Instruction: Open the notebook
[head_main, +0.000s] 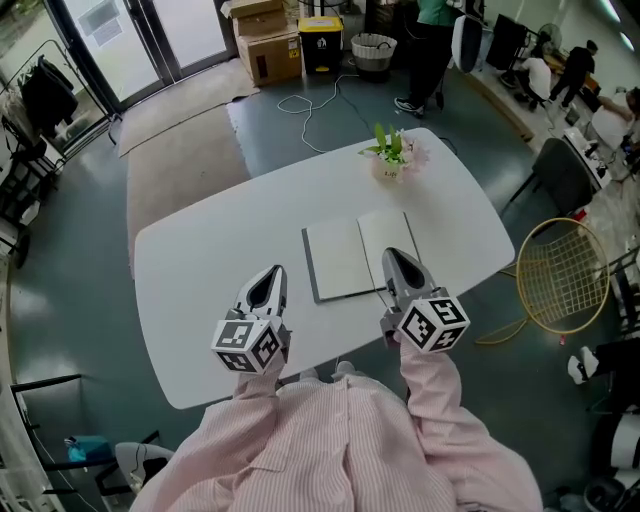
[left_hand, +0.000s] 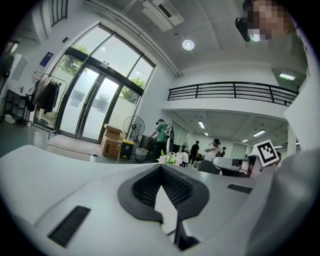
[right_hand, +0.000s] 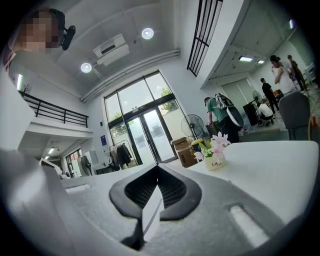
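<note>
The notebook (head_main: 350, 255) lies flat on the white table (head_main: 200, 270) with two pale pages showing, its dark cover edge along the left and bottom. My right gripper (head_main: 391, 254) hovers over the notebook's near right corner. In the right gripper view its jaws (right_hand: 158, 168) meet at the tips with nothing between them. My left gripper (head_main: 274, 272) is to the left of the notebook, above bare table. In the left gripper view it (left_hand: 161, 169) is shut too and holds nothing.
A small pot of flowers (head_main: 391, 158) stands at the table's far edge, beyond the notebook. A gold wire chair (head_main: 560, 275) is off the table's right side. Cardboard boxes (head_main: 268, 45) and people are far back in the room.
</note>
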